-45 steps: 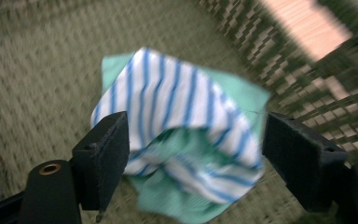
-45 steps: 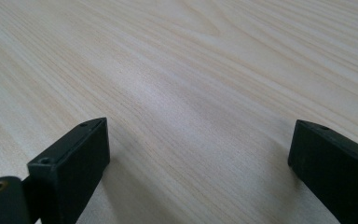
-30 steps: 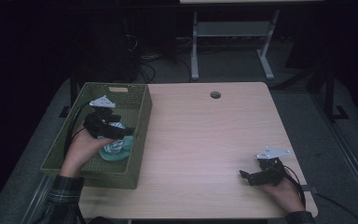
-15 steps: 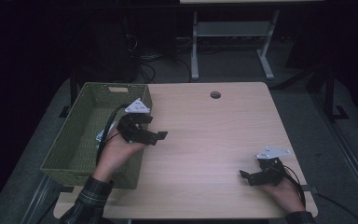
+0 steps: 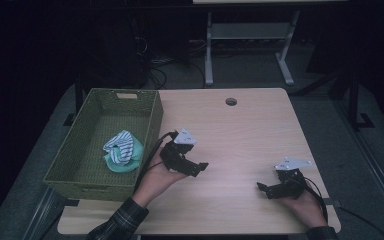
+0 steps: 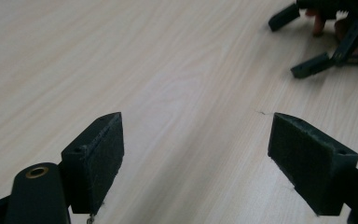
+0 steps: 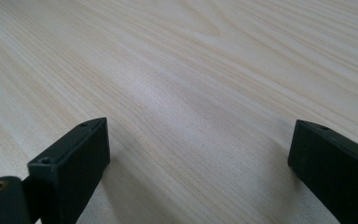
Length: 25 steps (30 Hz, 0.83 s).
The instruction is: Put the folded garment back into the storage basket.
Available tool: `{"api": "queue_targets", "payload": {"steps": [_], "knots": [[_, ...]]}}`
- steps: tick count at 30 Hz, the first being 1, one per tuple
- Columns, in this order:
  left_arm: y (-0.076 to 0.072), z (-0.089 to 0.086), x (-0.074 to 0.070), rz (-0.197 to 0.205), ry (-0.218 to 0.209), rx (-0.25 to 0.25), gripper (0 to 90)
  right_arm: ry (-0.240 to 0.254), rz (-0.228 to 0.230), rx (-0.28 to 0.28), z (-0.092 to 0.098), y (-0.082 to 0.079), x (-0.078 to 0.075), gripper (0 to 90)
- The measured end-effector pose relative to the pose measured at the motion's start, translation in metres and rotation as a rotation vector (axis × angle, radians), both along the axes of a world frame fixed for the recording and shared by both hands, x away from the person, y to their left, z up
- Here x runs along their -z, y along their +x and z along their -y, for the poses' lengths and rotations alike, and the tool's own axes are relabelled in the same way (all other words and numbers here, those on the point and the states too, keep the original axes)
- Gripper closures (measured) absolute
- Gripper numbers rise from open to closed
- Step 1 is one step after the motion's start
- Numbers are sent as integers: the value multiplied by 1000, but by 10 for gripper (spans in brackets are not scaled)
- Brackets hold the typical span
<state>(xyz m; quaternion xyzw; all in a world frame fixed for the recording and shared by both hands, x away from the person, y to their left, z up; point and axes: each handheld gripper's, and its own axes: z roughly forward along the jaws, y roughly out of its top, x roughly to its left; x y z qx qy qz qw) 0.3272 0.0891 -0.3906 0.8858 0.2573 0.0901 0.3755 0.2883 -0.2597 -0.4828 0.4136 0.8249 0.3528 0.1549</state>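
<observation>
Cloth [image 5: 123, 151] lies bundled inside the green basket [image 5: 152, 117]. Left tool [image 5: 194, 167], wide open and empty, hovers just right of the basket; rest it gently on the counter [image 5: 240, 140]. Right tool [image 5: 267, 190] also gapes empty, well right of the basket.

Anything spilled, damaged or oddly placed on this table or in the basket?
Nothing stands out. The striped and teal cloths lie bunched inside the green woven basket; the left gripper and right gripper sit open over the bare wooden table.
</observation>
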Motion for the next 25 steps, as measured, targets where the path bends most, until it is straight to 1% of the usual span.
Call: {"api": "queue_targets", "payload": {"steps": [2,3,5,7,12,15,16,17,18,20,23,25], "knots": [[-1,6,11,-15,11,11,170,-1,1,-1,0,0,0,51],[-1,7,15,-17,16,11,170,0,1,-1,0,0,0,52],[-2,10,25,-12,16,7,170,-1,1,0,0,0,0,51],[-2,10,33,-19,13,1,170,-4,4,-5,0,0,0,51],[-2,10,48,-12,13,-23,170,-3,3,-6,0,0,0,51],[-1,10,59,-30,30,-25,170,-3,3,-7,0,0,0,51],[-1,10,61,-34,30,-24,170,-3,3,-8,0,0,0,52],[-1,11,65,-48,39,-19,170,-3,3,-7,0,0,0,51],[0,11,67,-50,58,-14,168,-3,3,-8,0,0,0,51],[0,13,72,-59,73,-9,163,-3,3,-9,0,0,0,51],[0,15,76,-60,96,-7,158,-3,3,-9,0,0,0,51],[0,16,77,-46,106,-6,151,-3,3,-9,0,0,0,51]]}}
